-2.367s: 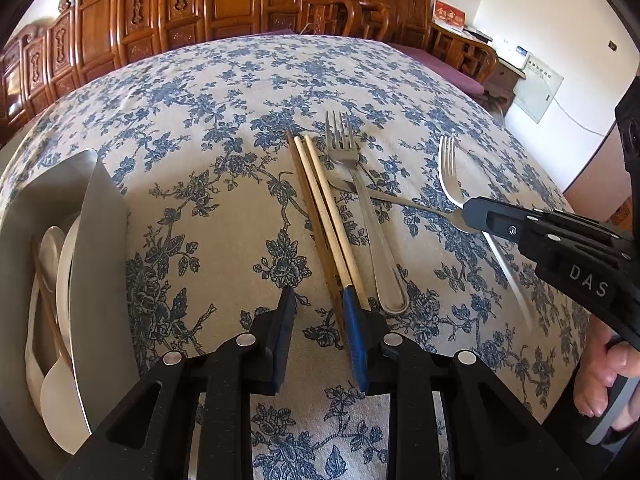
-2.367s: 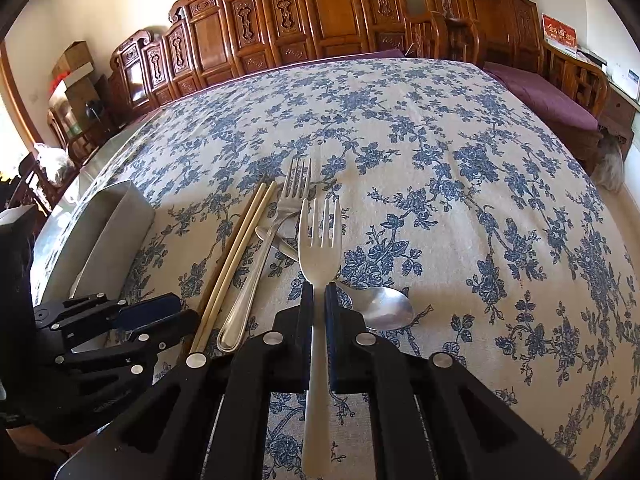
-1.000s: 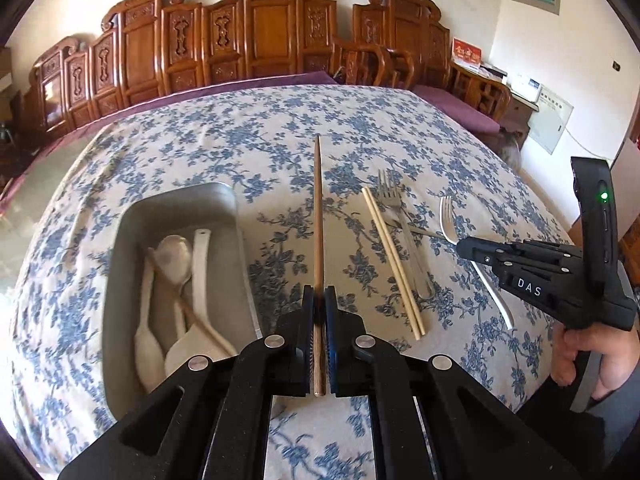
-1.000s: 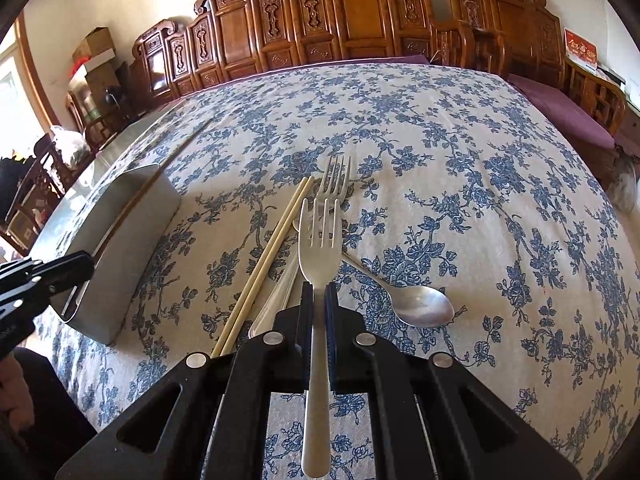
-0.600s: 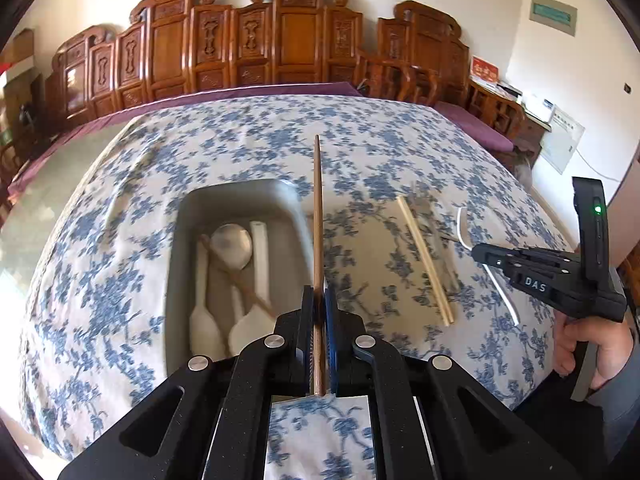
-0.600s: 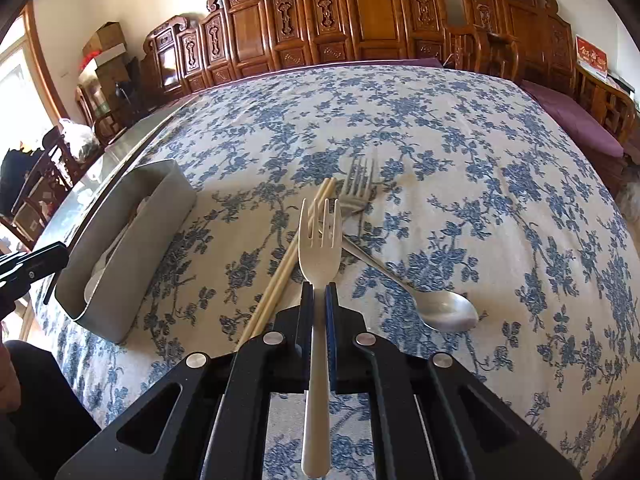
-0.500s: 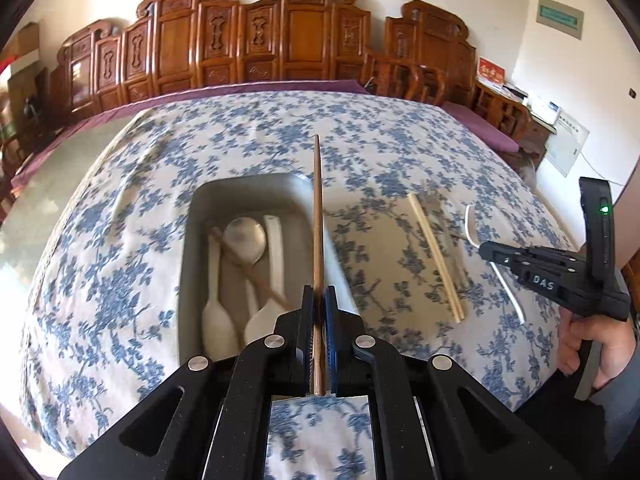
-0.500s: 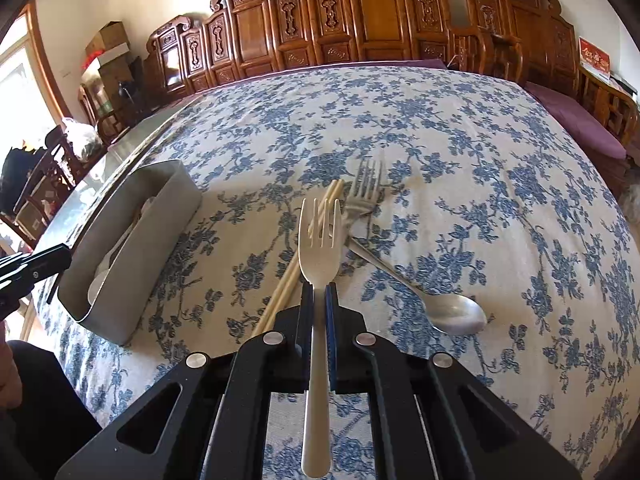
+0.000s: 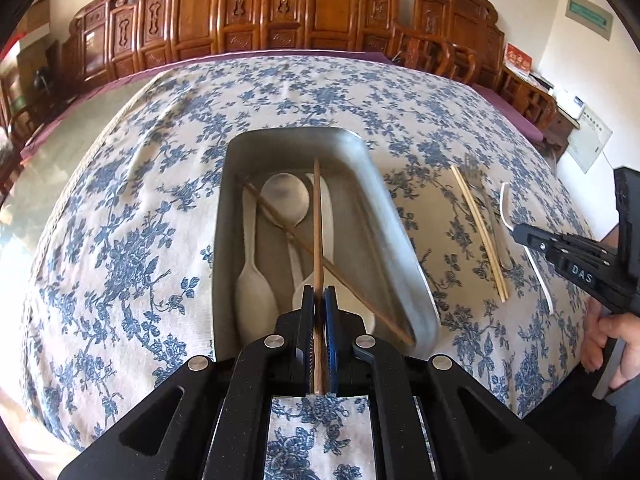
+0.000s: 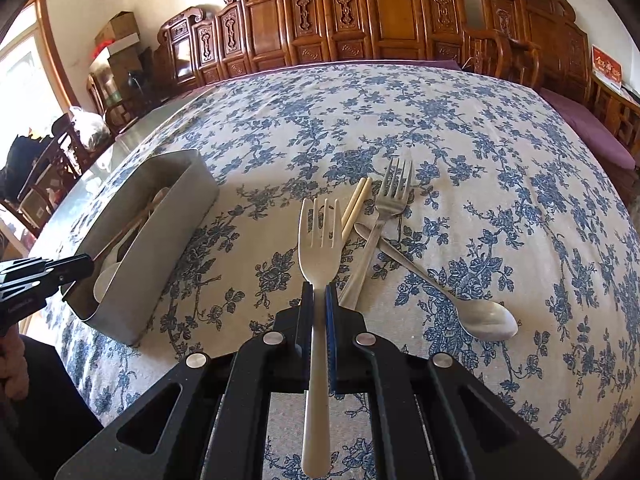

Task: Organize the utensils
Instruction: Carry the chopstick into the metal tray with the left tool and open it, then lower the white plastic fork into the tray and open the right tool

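Observation:
My left gripper (image 9: 319, 296) is shut on a dark wooden chopstick (image 9: 317, 216) and holds it over the grey metal bin (image 9: 392, 216). The bin holds white spoons (image 9: 252, 280) and another dark chopstick (image 9: 280, 226). My right gripper (image 10: 319, 292) is shut on a pale fork (image 10: 319, 236) held above the tablecloth. A pair of light chopsticks (image 10: 355, 204), a steel fork (image 10: 390, 200) and a steel spoon (image 10: 476, 312) lie on the cloth ahead of it. The bin (image 10: 160, 224) stands to its left.
The table carries a blue floral cloth (image 10: 500, 160). Carved wooden chairs (image 10: 360, 12) line the far side. The right gripper (image 9: 568, 264) shows at the right of the left wrist view; the left gripper (image 10: 36, 276) shows at the left edge of the right wrist view.
My left gripper picked up the dark chopstick and carried it left until it is over the bin. My right gripper kept hold of the pale fork and lifted slightly.

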`<state>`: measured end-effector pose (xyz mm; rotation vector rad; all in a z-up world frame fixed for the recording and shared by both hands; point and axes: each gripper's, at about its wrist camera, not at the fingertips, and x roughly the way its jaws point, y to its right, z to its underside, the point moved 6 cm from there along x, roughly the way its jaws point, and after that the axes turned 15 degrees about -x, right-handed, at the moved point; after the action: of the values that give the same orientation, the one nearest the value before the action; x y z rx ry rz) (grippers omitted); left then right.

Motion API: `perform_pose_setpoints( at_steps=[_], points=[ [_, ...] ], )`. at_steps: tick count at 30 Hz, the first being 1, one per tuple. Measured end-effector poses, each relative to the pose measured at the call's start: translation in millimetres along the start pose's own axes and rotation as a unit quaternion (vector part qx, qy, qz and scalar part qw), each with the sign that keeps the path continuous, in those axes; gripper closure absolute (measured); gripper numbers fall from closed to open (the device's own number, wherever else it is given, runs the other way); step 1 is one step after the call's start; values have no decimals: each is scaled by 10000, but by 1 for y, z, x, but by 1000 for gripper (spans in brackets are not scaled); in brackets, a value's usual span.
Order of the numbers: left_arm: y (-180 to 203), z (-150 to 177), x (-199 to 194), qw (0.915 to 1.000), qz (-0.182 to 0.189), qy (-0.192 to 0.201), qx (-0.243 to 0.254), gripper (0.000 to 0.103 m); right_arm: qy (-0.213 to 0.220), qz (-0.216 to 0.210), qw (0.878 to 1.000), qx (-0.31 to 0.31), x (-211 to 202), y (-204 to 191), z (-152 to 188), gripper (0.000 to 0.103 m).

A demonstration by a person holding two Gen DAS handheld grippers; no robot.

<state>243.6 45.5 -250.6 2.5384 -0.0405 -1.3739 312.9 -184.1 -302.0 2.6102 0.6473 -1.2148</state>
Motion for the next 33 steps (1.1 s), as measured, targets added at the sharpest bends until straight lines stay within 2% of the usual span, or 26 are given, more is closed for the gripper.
perform_pose_setpoints(
  at_steps=[13,22,33],
  points=[
    [-21,-19,-9,9990,-134,317,-291,99,187,-94,9996,-212,-17,-25,-15,96],
    [-33,-33,-22,9974,-164,569,-412,98,373,-415,9974,-465,-24,-73,-50,96],
    [-49,-43,-30,9957,-237,723,-520,98,368,-805,9943,-592,6,-135,-100,96]
  ],
)
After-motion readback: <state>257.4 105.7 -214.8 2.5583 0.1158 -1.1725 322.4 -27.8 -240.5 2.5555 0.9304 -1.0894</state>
